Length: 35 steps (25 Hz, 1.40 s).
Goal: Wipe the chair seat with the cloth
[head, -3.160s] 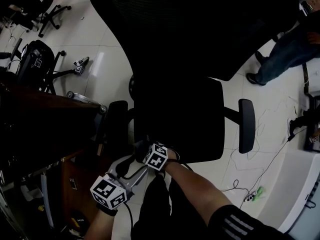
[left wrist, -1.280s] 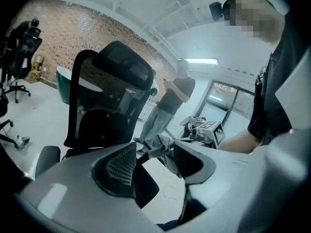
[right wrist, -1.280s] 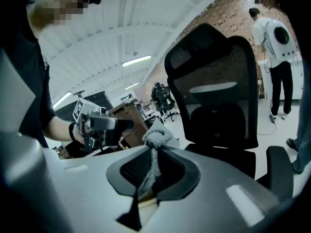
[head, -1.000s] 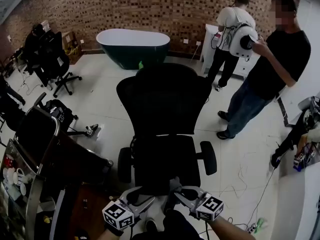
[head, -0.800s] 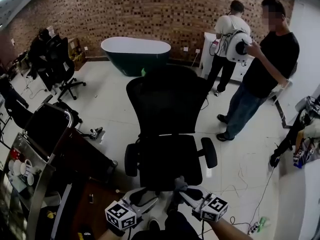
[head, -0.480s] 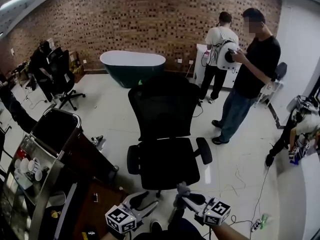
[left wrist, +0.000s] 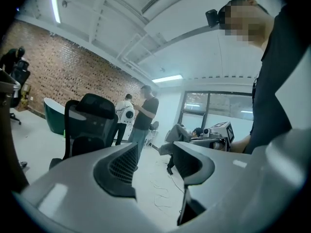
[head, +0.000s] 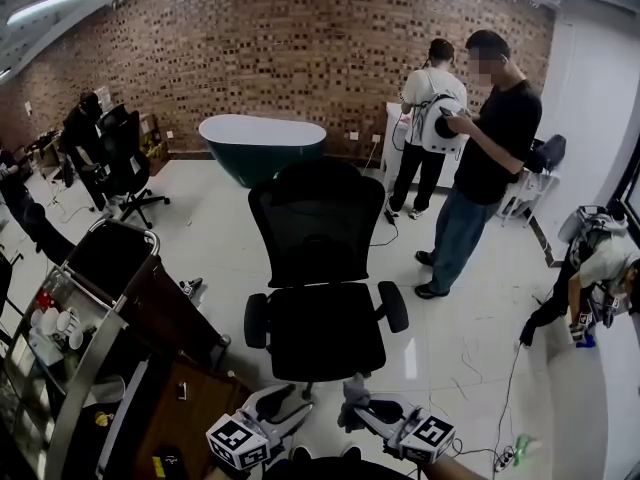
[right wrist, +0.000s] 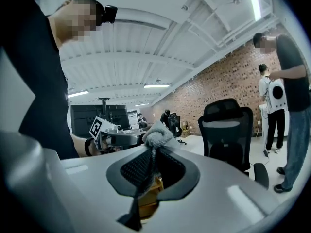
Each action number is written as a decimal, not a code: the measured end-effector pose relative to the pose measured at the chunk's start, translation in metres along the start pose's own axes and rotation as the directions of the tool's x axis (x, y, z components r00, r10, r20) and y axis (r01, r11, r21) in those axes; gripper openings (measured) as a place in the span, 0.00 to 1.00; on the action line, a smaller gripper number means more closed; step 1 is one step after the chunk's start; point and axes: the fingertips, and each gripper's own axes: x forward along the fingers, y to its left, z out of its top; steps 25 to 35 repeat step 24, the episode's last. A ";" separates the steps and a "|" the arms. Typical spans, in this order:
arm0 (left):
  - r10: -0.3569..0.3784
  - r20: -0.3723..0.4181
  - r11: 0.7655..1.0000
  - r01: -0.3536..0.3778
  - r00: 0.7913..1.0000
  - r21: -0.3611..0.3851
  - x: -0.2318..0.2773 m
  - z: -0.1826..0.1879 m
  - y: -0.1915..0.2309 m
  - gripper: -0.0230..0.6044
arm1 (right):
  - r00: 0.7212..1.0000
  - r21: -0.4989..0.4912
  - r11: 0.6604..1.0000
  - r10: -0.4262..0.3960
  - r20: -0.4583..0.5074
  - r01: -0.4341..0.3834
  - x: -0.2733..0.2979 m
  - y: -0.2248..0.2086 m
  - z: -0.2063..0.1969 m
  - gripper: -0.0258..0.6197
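At lower centre, the right gripper (head: 360, 410) is pinching the cloth (head: 352, 391), the left gripper (head: 288, 404) is gaping empty, both near the front edge of the chair seat (head: 322, 330); open floor (head: 455, 343) is lying right, a cart (head: 125, 224) crowding left.

Black chair (head: 318, 268), grey cloth (right wrist: 156, 136), red-brown brick wall (head: 250, 58)

Held low, side by side, the left gripper (head: 288, 404) has its jaws apart (nothing between them). The right gripper (head: 358, 409) pinches a grey cloth (right wrist: 156, 135).
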 end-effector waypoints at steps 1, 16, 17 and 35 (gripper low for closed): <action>-0.005 0.011 1.000 0.004 1.000 0.000 0.003 0.000 -0.005 0.43 | 1.000 -0.008 1.000 0.006 -0.001 -0.006 -0.004 -0.001 0.001 0.10; -0.022 -0.040 0.998 0.024 0.999 0.055 0.017 -0.004 -0.030 0.36 | 0.999 -0.048 0.999 0.020 -0.025 -0.021 -0.019 -0.017 -0.002 0.10; -0.020 -0.051 0.998 0.022 0.999 0.057 0.017 -0.006 -0.029 0.36 | 1.000 -0.048 0.999 0.018 -0.026 -0.019 -0.020 -0.017 -0.003 0.10; -0.003 -0.041 0.999 0.005 0.999 0.038 0.013 -0.001 -0.023 0.40 | 1.000 -0.065 0.998 0.017 -0.006 -0.018 -0.021 -0.017 0.004 0.10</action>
